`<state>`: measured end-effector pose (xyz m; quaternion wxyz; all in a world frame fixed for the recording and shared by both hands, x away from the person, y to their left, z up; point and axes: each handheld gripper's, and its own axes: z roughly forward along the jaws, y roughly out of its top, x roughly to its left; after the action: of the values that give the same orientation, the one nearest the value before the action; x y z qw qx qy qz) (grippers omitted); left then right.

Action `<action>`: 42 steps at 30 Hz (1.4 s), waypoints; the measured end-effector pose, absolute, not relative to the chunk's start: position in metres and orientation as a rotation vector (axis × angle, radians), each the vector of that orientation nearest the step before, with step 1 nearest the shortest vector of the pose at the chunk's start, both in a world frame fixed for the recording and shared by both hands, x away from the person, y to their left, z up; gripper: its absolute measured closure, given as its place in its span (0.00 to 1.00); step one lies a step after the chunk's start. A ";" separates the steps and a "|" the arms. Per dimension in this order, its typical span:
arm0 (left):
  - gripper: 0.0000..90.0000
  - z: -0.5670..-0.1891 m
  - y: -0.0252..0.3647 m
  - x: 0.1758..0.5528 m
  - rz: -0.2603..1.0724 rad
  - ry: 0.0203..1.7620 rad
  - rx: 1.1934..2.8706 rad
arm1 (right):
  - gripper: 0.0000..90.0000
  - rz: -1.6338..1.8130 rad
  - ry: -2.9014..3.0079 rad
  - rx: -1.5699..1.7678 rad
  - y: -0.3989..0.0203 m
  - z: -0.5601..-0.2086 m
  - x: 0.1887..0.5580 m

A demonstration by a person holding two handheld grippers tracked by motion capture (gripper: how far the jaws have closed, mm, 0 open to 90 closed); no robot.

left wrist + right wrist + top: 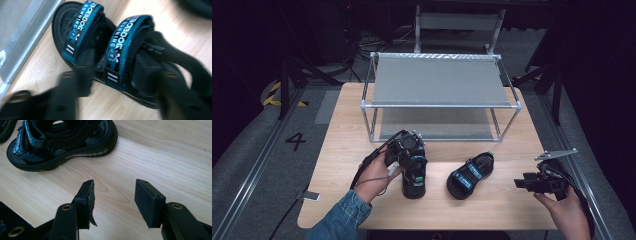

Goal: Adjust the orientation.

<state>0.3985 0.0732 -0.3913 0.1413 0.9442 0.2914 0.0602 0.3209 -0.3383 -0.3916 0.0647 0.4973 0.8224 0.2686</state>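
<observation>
Two black sandals with blue straps lie on the wooden table (497,210). My left gripper (414,171) points down onto the left sandal (414,189). In the left gripper view its blurred jaws straddle that sandal's (75,32) rear blue strap (117,50), left gripper (116,72) open, with a dark gap beside the left pad. The right sandal (470,175) lies apart, toe toward me. My right gripper (519,183) is held at the table's right edge, open and empty, right gripper (113,195) above bare wood with the right sandal (62,142) ahead of it.
A metal-framed rack (439,80) with two grey shelves stands at the back of the table; its lower edge (25,42) runs just beside the left sandal. Bare wood lies between the sandals and the front edge. A small white item (311,196) sits at the table's left corner.
</observation>
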 end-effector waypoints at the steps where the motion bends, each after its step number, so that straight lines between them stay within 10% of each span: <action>1: 0.76 -0.392 0.073 0.398 0.170 0.830 2.720 | 0.56 0.810 2.482 1.500 -0.339 -0.392 0.321; 42: 0.79 -0.240 0.085 0.397 0.228 0.808 2.542 | 0.60 0.922 2.552 1.444 -0.338 -0.396 0.348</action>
<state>0.3971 0.0853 -0.2396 0.2304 0.9240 0.2938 0.0828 0.3478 -0.3376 -0.3957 0.0339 0.4694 0.8298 0.2998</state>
